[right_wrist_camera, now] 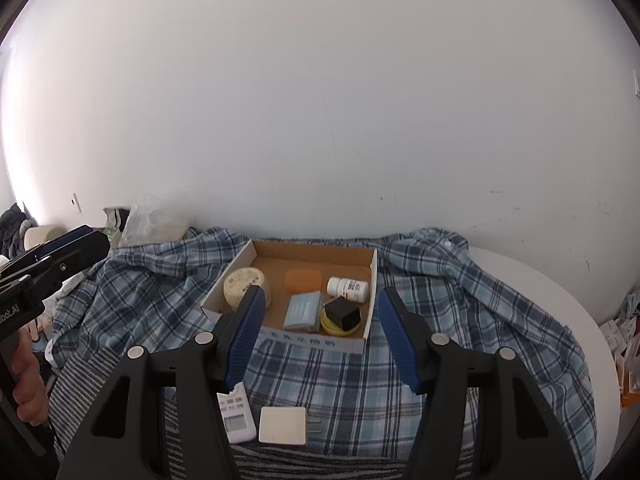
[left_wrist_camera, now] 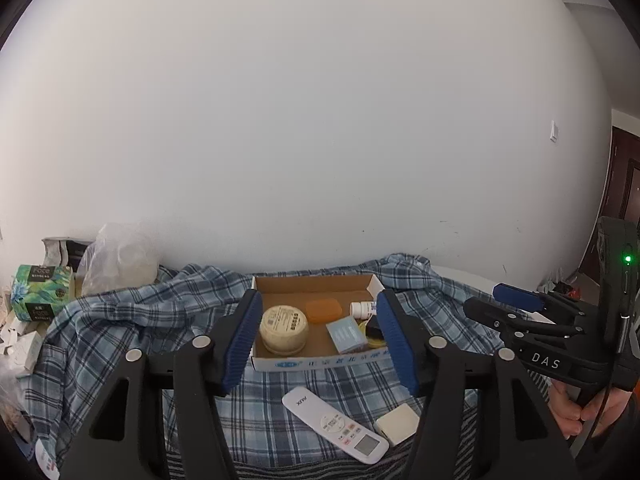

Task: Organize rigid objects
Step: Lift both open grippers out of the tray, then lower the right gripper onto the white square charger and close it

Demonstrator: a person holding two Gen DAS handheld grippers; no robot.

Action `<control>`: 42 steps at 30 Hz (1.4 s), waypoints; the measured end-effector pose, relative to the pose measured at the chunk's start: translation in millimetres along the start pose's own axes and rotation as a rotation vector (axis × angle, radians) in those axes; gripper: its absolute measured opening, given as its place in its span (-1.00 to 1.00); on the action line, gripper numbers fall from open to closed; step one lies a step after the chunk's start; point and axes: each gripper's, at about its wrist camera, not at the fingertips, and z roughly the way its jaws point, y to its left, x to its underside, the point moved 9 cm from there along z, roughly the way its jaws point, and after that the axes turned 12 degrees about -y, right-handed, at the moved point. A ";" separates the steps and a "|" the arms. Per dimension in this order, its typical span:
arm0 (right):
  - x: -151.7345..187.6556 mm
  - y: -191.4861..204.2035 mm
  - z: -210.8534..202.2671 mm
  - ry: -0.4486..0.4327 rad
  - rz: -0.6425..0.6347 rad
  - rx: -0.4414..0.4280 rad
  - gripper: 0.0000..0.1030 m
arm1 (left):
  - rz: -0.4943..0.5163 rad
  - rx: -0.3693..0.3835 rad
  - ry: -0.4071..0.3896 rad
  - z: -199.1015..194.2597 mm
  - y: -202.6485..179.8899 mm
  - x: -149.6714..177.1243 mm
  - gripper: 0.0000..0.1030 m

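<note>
A shallow cardboard box [left_wrist_camera: 280, 362] [right_wrist_camera: 370, 280] sits on a plaid cloth. It holds a round cream tin [left_wrist_camera: 283, 328] [right_wrist_camera: 240, 282], an orange soap case [left_wrist_camera: 324, 309] [right_wrist_camera: 303, 279], a white pill bottle [left_wrist_camera: 361, 309] [right_wrist_camera: 347, 289], a grey-blue box [left_wrist_camera: 346, 334] [right_wrist_camera: 303, 311] and a black cube [right_wrist_camera: 342, 314] on a yellow lid. A white remote [left_wrist_camera: 334, 424] [right_wrist_camera: 236, 416] and a white plug adapter [left_wrist_camera: 397, 423] [right_wrist_camera: 283, 425] lie in front of the box. My left gripper [left_wrist_camera: 318, 340] is open and empty above the remote. My right gripper [right_wrist_camera: 320, 332] is open and empty above the adapter.
The plaid shirt [left_wrist_camera: 120, 320] [right_wrist_camera: 480, 300] covers a round white table [right_wrist_camera: 560, 300]. A green tissue box [left_wrist_camera: 40, 292], a plastic bag [left_wrist_camera: 120, 256] and small white cartons [left_wrist_camera: 20, 340] stand at the left. A white wall is close behind.
</note>
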 end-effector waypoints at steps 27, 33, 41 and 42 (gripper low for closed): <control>124.3 -6.9 25.2 0.274 -0.013 0.018 0.13 | -0.054 -0.069 0.176 45.3 24.0 112.9 0.26; 146.8 -8.4 21.5 0.337 -0.019 0.015 0.12 | -0.052 -0.071 0.181 46.8 22.5 116.0 0.26; 161.8 -8.5 17.4 0.397 -0.051 0.027 0.10 | -0.050 -0.065 0.168 42.5 19.3 112.4 0.26; 164.0 -7.3 17.4 0.408 -0.059 0.027 0.10 | -0.052 -0.065 0.167 42.2 19.7 112.3 0.26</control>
